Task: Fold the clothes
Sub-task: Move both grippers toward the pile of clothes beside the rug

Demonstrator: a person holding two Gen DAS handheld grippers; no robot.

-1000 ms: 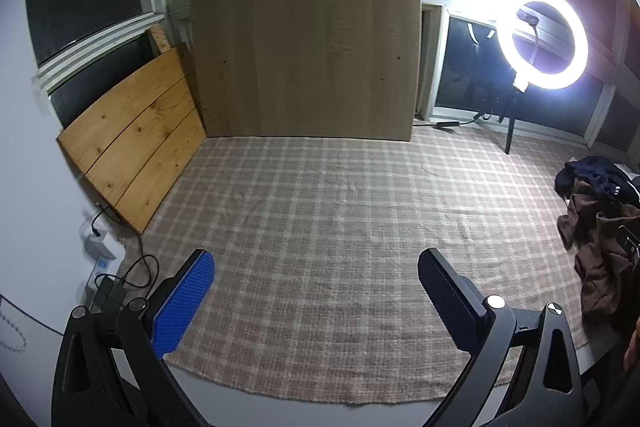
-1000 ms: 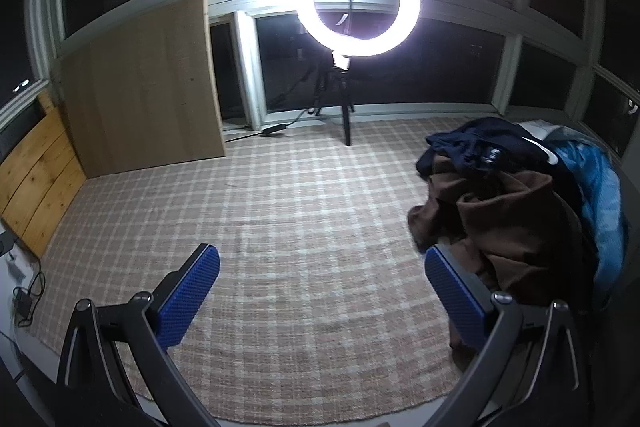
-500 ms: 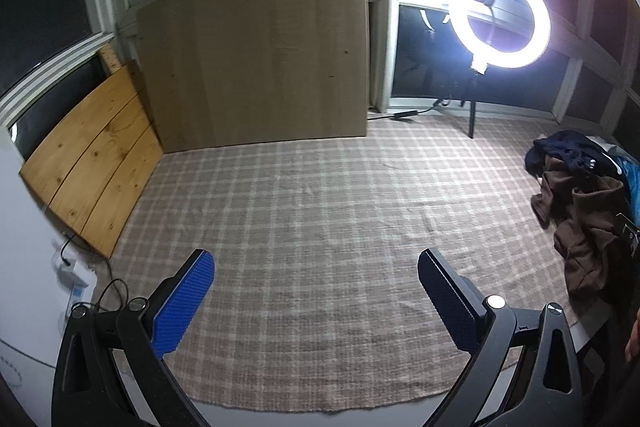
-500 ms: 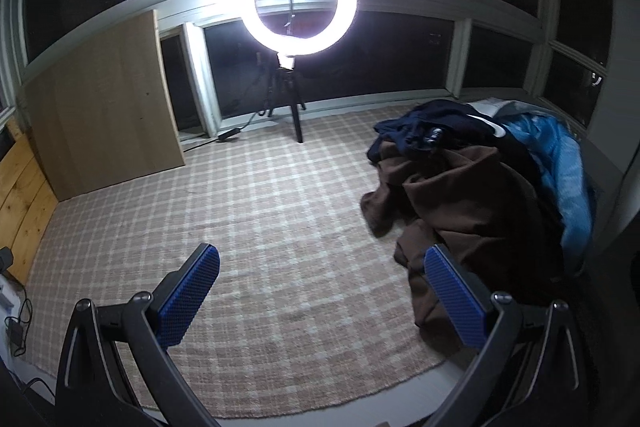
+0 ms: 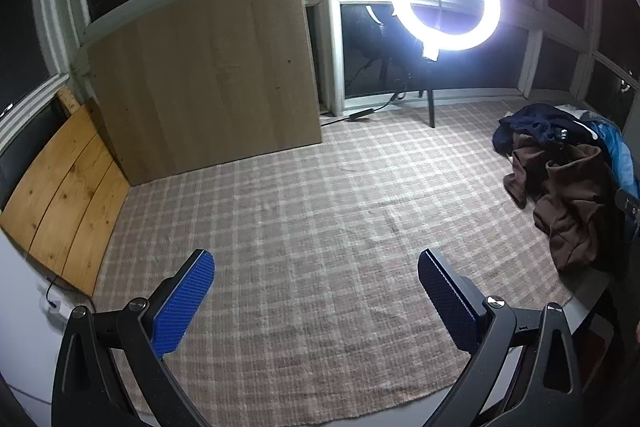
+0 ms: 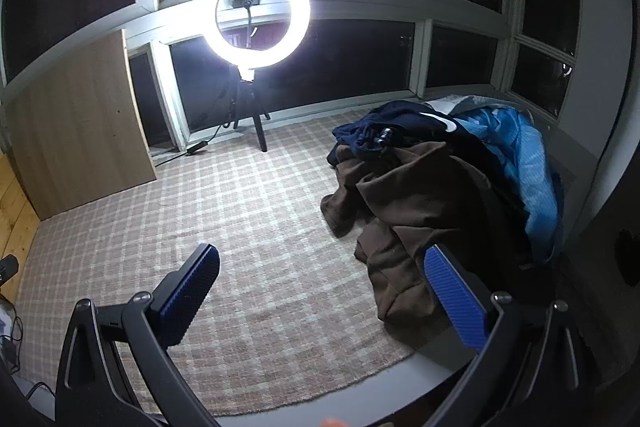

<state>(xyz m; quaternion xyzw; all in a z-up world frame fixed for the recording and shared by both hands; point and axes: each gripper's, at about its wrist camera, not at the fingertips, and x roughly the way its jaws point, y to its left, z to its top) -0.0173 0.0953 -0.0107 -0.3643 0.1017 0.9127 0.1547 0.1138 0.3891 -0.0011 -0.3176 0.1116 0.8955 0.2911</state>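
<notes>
While both tools hang above the plaid cloth [image 5: 320,227], left tool [image 5: 316,301] and right tool [image 6: 322,301] spread apart, the brown garment [image 6: 416,211] lies heaped right of the ring light [image 6: 258,15].

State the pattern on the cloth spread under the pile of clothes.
A beige and white check, plaid-like, on the cloth. The left wrist view shows it best.

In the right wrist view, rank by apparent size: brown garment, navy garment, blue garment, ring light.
1. brown garment
2. blue garment
3. ring light and navy garment: look similar; partly buried, unranked.
</notes>
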